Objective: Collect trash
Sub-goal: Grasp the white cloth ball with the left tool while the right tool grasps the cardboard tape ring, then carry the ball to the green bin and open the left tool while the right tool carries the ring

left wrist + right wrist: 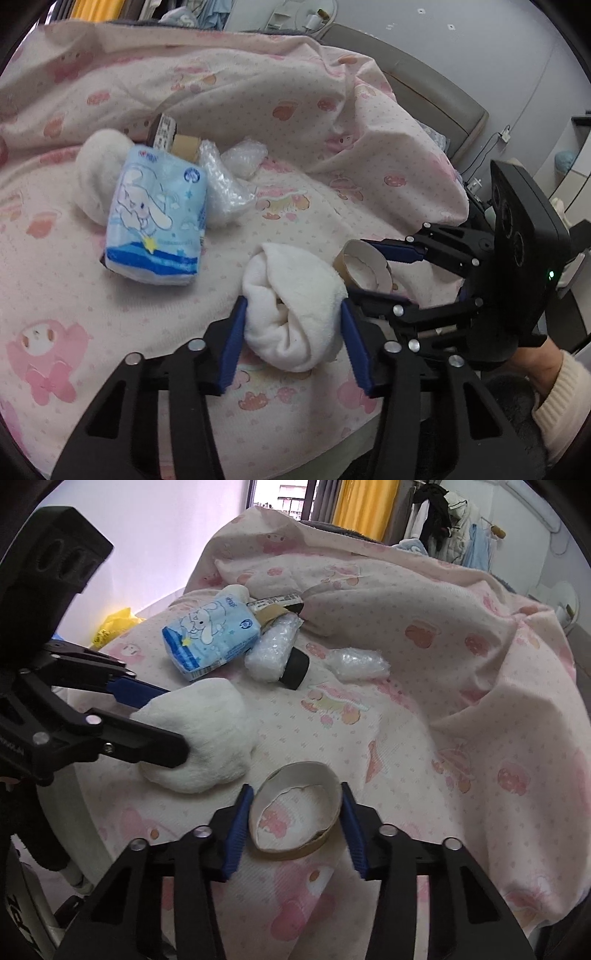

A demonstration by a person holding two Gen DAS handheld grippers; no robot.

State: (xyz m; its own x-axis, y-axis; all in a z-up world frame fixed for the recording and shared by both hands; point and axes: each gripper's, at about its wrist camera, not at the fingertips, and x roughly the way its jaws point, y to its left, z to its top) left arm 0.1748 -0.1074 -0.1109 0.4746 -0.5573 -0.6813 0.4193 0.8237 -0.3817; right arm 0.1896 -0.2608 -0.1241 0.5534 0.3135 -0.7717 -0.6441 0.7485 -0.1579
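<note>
left gripper (293, 325) clamps the white sock (295, 306); right gripper (295, 819) pinches the cardboard ring (295, 812) at 3 and 9 o'clock, which may buckle and slip.

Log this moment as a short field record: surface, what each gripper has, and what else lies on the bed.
surface: pink printed bedspread
left gripper: closed on rolled white cloth
right gripper: pads against cardboard tape ring
farther back: blue tissue pack, bubble wrap pieces, second white cloth roll
</note>
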